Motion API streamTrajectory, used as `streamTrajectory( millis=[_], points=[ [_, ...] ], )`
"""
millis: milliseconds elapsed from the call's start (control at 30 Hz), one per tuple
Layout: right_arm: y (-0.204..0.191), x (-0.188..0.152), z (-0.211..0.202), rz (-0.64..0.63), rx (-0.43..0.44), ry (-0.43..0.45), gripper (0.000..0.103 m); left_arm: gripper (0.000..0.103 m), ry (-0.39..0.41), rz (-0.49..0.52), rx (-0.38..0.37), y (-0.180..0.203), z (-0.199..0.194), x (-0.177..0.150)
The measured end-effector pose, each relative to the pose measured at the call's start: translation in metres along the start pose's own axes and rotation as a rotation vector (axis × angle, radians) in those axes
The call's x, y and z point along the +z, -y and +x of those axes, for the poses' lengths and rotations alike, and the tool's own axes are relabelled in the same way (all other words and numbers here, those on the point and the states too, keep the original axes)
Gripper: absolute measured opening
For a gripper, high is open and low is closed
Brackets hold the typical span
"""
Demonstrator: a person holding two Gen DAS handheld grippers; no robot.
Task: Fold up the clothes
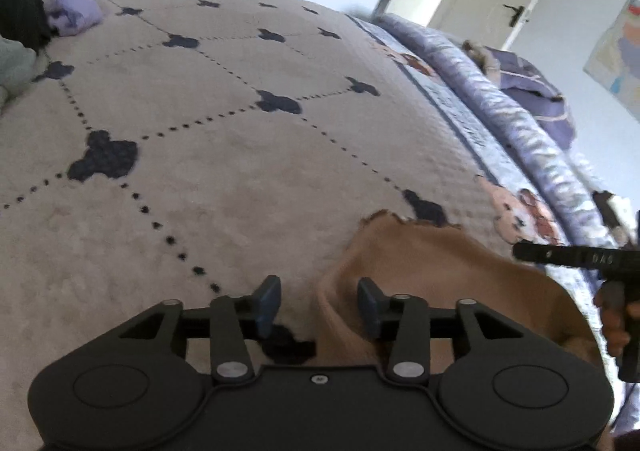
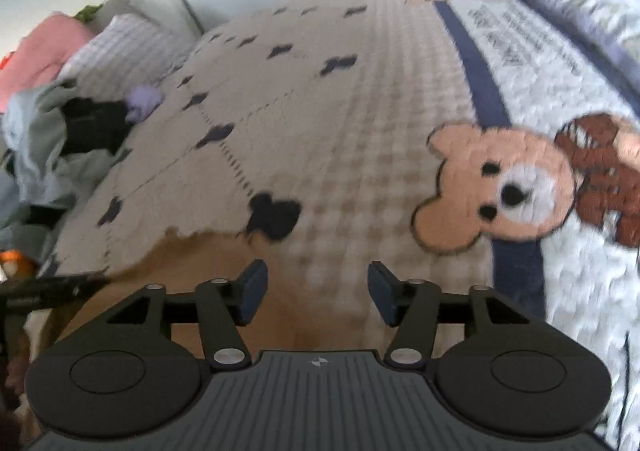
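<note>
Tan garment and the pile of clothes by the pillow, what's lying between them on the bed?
Nothing: in the left wrist view only bare blanket separates the tan garment from the clothes pile.

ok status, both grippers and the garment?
Left gripper open, right gripper open. Tan garment on bed, ungripped. Nothing in the way.

garment (image 1: 440, 275): tan | bedspread (image 1: 240, 171): beige, navy motifs | pillow (image 2: 116, 51): lilac check

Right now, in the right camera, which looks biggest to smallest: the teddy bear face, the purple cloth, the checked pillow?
1. Teddy bear face, though nearness inflates it.
2. Checked pillow.
3. Purple cloth.
</note>
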State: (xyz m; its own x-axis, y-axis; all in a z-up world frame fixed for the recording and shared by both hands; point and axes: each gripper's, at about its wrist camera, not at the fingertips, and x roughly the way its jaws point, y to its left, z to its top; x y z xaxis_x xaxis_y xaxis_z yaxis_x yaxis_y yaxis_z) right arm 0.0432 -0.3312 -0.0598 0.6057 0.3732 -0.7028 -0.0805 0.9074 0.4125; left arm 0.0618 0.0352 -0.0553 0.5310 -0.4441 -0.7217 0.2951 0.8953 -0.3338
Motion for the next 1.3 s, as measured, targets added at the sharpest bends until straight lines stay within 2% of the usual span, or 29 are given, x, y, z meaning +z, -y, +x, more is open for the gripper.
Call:
streamTrajectory(
  millis=[33,67,100,133,167,200,233,267,300,333,367,533,700,833,933,1000,1067,1100,1167,1300],
  points=[
    [0.001,-0.003,-0.001,0.002,0.011,-0.019,0.064,0.015,-0.006,0.012,0.025,0.001,0.003,-0.001],
    [0.001,-0.006,-0.001,-0.006,0.013,-0.044,0.064,0.006,-0.011,0.014,0.043,0.001,0.005,-0.002],
    [0.001,-0.010,-0.001,-0.017,0.012,-0.065,0.055,0.006,-0.015,0.010,0.058,0.002,0.007,-0.004],
    [0.000,-0.014,-0.001,-0.026,0.017,-0.078,0.027,0.006,-0.020,0.006,0.072,0.002,0.009,-0.006],
    [-0.001,-0.018,-0.003,-0.025,0.034,-0.083,0.013,0.006,-0.016,0.005,0.080,0.003,0.008,-0.006],
    [-0.001,-0.022,-0.006,-0.016,0.056,-0.080,0.012,0.008,-0.007,0.007,0.084,0.006,0.005,-0.006],
    [-0.002,-0.024,-0.013,-0.002,0.081,-0.063,0.012,0.017,0.004,0.004,0.091,0.008,0.000,-0.005],
    [-0.003,-0.026,-0.020,0.001,0.105,-0.045,0.012,0.042,0.018,-0.003,0.099,0.011,-0.006,-0.004],
    [-0.005,-0.027,-0.027,-0.002,0.129,-0.028,0.012,0.058,0.035,-0.017,0.103,0.013,-0.013,-0.003],
    [-0.007,-0.027,-0.034,-0.011,0.148,-0.015,0.012,0.080,0.065,-0.041,0.097,0.016,-0.022,-0.004],
    [-0.010,-0.029,-0.042,-0.025,0.162,-0.005,0.012,0.085,0.092,-0.059,0.078,0.020,-0.030,-0.005],
    [-0.021,-0.033,-0.065,-0.050,0.227,0.021,0.012,0.085,0.093,-0.083,-0.040,0.051,-0.052,-0.007],
    [-0.041,-0.034,-0.071,-0.100,0.282,0.013,0.012,0.085,0.049,-0.127,-0.168,0.087,-0.054,-0.017],
    [-0.059,-0.037,-0.074,-0.163,0.351,-0.008,0.012,0.083,0.051,-0.169,-0.207,0.102,-0.053,-0.021],
    [-0.070,-0.039,-0.079,-0.221,0.416,-0.016,0.012,0.079,0.054,-0.202,-0.232,0.113,-0.053,-0.023],
    [-0.077,-0.040,-0.082,-0.245,0.465,-0.025,0.012,0.070,0.058,-0.222,-0.240,0.118,-0.054,-0.025],
    [-0.083,-0.042,-0.084,-0.267,0.508,-0.032,0.012,0.046,0.065,-0.237,-0.225,0.120,-0.055,-0.026],
    [-0.087,-0.044,-0.085,-0.277,0.526,-0.037,0.012,0.040,0.069,-0.247,-0.222,0.119,-0.056,-0.026],
    [-0.093,-0.046,-0.086,-0.301,0.532,-0.050,0.014,0.013,0.076,-0.268,-0.202,0.114,-0.059,-0.027],
    [-0.097,-0.047,-0.088,-0.318,0.548,-0.068,0.031,0.006,0.086,-0.279,-0.151,0.101,-0.069,-0.031]
  ],
)
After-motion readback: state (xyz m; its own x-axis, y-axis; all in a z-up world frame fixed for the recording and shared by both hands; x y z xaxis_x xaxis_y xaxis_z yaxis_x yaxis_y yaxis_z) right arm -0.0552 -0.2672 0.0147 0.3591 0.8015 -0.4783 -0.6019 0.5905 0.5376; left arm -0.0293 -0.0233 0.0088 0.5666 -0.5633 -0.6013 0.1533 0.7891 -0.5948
